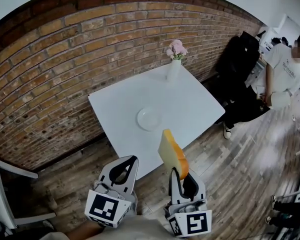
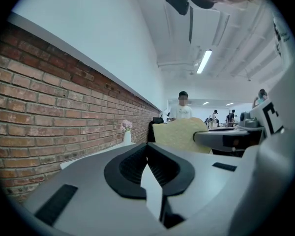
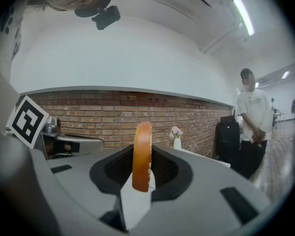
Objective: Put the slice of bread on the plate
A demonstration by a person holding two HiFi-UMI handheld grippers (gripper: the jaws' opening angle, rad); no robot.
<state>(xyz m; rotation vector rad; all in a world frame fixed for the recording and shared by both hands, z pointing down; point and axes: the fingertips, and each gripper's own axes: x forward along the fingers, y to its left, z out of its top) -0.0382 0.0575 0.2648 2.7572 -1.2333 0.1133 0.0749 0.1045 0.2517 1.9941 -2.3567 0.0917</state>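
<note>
the right claw [image 1: 181,173] is clamped on the lower end of a pale tan, orange-crusted slice of bread [image 1: 172,154], which stands upright and edge-on between its dark pads [image 3: 164,168]. in the head view the slice of bread is in the air and overlaps the near edge of the square white desk [image 1: 115,109], short of the small round white plate [image 1: 149,119]. the plate lies flat on the desk, roughly midway across and nearer the near edge than the far corner, with bare white surface all round it.

the left claw [image 1: 131,160] sits beside the right one, level with it and short of the desk's near edge. its jaws are closed tip to tip with nothing between them.

a slim white vase of pink flowers [image 1: 174,66] stands at the desk's far corner, well apart from the plate. the desk's far-left edge runs close along the red brick wall [image 1: 50,59]. the near and right edges face open wood-plank floor [image 1: 240,174]. a white chair [image 1: 5,184] shows at the left border. to the right, past dark bags [image 1: 240,59], a person in a white t-shirt [image 1: 285,69] stands well clear of the desk.
</note>
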